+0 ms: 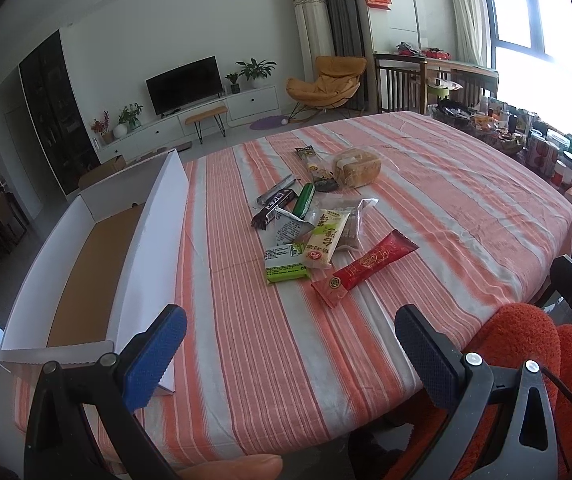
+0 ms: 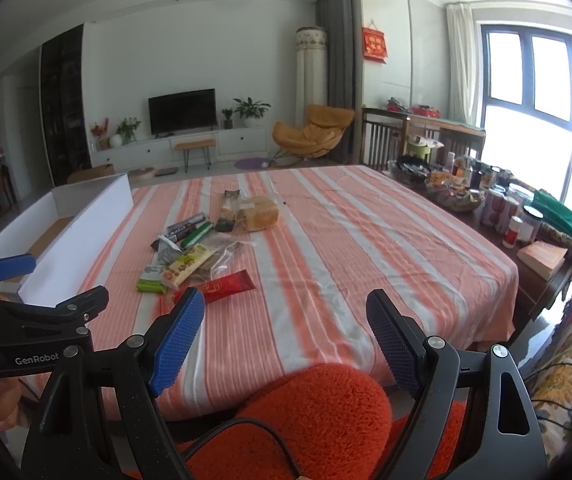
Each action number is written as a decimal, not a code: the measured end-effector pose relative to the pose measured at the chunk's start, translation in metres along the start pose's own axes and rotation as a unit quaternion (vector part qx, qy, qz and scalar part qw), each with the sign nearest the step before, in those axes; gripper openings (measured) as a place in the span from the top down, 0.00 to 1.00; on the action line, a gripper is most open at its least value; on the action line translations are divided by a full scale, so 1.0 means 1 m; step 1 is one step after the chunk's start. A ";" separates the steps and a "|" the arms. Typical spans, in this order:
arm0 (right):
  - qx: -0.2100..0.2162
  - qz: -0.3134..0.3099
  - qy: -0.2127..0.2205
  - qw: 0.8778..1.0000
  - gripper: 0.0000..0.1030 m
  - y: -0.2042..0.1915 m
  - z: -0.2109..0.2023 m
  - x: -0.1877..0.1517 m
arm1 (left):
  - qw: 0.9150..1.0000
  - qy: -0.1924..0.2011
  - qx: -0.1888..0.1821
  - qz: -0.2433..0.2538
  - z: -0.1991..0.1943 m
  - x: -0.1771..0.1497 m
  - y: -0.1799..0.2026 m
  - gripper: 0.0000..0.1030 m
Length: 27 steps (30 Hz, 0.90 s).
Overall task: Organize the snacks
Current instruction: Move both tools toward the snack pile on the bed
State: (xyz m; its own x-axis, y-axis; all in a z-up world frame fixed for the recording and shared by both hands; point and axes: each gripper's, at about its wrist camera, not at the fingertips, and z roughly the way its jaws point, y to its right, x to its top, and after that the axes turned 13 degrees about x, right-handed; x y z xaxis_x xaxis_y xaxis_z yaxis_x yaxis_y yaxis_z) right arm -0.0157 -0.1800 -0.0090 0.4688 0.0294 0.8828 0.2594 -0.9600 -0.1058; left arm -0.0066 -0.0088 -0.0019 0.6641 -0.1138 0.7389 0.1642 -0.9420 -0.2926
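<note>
A table covered with an orange-and-white striped cloth (image 1: 426, 208) fills both views. Near its middle lies a loose cluster of snacks (image 1: 318, 224). The nearest is a red sachet (image 1: 366, 270), lying slantwise on the cloth. Just left of it are a green-and-white packet (image 1: 286, 266) and a pale yellow packet (image 1: 324, 240), which overlap each other. Farther back lie a slim green stick pack (image 1: 305, 199) and a dark wrapped bar (image 1: 271, 210). At the far end of the cluster sits a bagged loaf of bread (image 1: 356, 168), with a narrow dark-topped packet (image 1: 310, 158) beside it on the left.

On the left edge of the table stands a long white cardboard box (image 1: 157, 240) with a brown floor; it is open at the top, and no snack shows in the part of it that is in view. It lies well apart from the cluster.

The left gripper (image 1: 290, 350) hovers over the near edge of the table, its blue-padded jaws wide apart with only cloth between them. The right gripper (image 2: 286, 340) is likewise spread wide and holds nothing; it sits over the near table edge, above the person's fuzzy orange-red sleeve (image 2: 318, 420). Both tongs are short of the snacks.

Along the right side of the table, jars and cans (image 2: 506, 212) crowd a side surface.
</note>
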 end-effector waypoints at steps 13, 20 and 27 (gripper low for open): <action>-0.020 -0.036 0.024 0.999 0.17 -0.012 -0.002 0.000 | 1.000 -0.003 -0.002 0.001 0.002 -0.004 -0.004 0.00; -0.022 -0.050 0.021 0.998 0.17 -0.018 -0.001 -0.002 | 0.997 -0.051 -0.051 0.007 0.026 -0.016 0.000 0.00; -0.018 -0.037 0.028 0.999 0.17 -0.008 -0.006 -0.003 | 0.995 -0.056 -0.084 -0.019 0.025 -0.016 0.001 0.00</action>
State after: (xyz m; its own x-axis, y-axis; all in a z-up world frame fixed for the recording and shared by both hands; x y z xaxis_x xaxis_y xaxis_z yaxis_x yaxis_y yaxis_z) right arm -0.0237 -0.1743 -0.0082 0.4007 0.0868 0.9121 0.2611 -0.9650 -0.0229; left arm 0.0008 0.0003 -0.0295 0.7382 -0.0497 0.6728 0.0731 -0.9855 -0.1530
